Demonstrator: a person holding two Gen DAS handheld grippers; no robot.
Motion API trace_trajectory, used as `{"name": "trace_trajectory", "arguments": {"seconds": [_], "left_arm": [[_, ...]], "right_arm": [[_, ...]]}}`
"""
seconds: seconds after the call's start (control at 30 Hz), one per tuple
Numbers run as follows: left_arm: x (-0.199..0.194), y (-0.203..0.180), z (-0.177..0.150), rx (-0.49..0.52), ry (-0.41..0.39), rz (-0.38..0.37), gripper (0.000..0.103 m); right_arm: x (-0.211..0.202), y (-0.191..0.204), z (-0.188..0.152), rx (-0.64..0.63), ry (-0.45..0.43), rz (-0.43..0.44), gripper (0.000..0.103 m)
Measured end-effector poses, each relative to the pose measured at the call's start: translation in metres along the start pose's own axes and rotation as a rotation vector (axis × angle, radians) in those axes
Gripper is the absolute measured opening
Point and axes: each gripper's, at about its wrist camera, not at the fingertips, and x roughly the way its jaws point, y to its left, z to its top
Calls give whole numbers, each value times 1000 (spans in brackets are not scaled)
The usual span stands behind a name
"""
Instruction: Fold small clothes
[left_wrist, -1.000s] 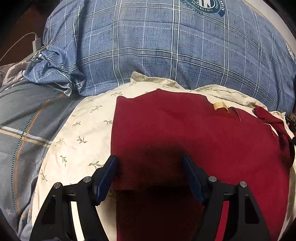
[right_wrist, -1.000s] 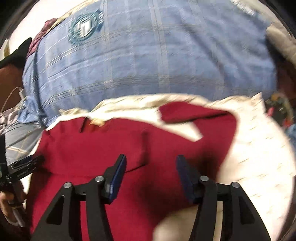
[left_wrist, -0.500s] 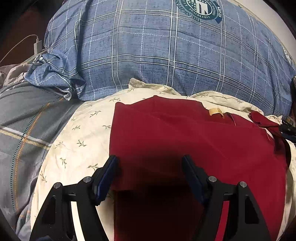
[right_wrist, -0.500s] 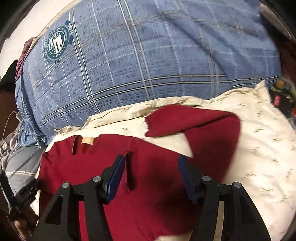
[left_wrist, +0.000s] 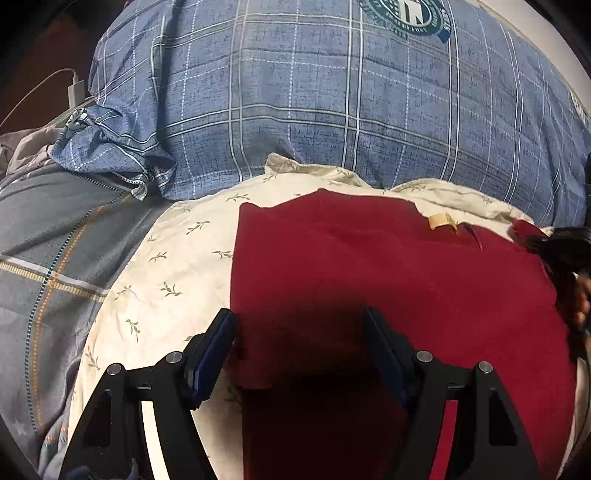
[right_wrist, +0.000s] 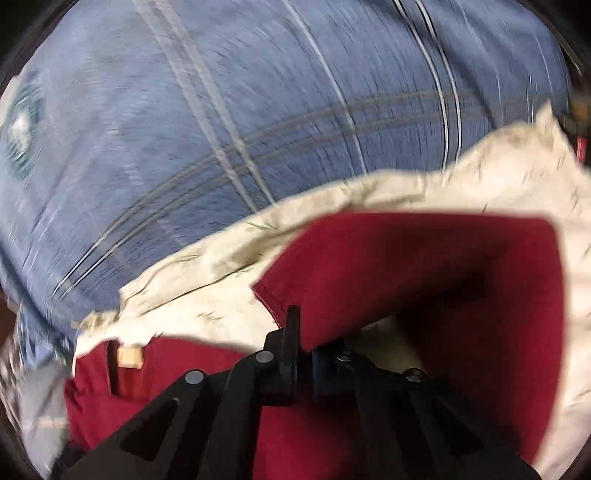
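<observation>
The red shirt (left_wrist: 388, 280) lies flat on the cream leaf-print pillow (left_wrist: 177, 266). Your left gripper (left_wrist: 299, 354) hovers over it, fingers spread. Your right gripper (right_wrist: 301, 354), blurred, has its fingers pressed together, apparently pinching the sleeve (right_wrist: 424, 266).

Showing dark red on the garment (left_wrist: 388, 280), cream with green sprigs on the pillow (left_wrist: 177, 258), blue plaid on the quilt (left_wrist: 314, 110).
</observation>
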Motion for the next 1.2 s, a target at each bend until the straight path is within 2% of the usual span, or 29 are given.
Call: {"name": "trace_trajectory", "arguments": {"seconds": [0.2, 0.3, 0.47, 0.57, 0.6, 0.7, 0.8, 0.9, 0.97, 1.07, 1.2], "left_arm": [[-17, 13, 1, -55, -24, -12, 71], [-26, 20, 1, -101, -32, -38, 71], [-48, 33, 0, -125, -80, -55, 71], [-62, 45, -3, -121, -127, -37, 71], [-66, 48, -4, -119, -138, -27, 71], [-75, 60, -5, -123, -175, 11, 71], [-70, 68, -5, -167, -168, -2, 71], [-58, 71, -6, -198, -122, -46, 71], [-55, 68, -7, -185, -117, -56, 71], [-56, 61, -7, -147, -148, -71, 71], [-50, 54, -3, -116, -139, -129, 71]], "right_arm": [[-128, 32, -10, -267, 29, 129, 4], [-183, 72, -16, -416, 52, 205, 4], [-209, 156, -34, -653, 126, 349, 4], [-187, 209, -48, -756, 198, 424, 4], [-169, 228, -52, -781, 251, 452, 4], [-106, 261, -60, -778, 348, 453, 4], [-39, 276, -66, -687, 461, 504, 13], [8, 264, -70, -506, 543, 505, 45], [2, 250, -71, -471, 526, 512, 46], [-26, 225, -67, -475, 449, 498, 46], [-86, 154, -66, -414, 298, 471, 54]]}}
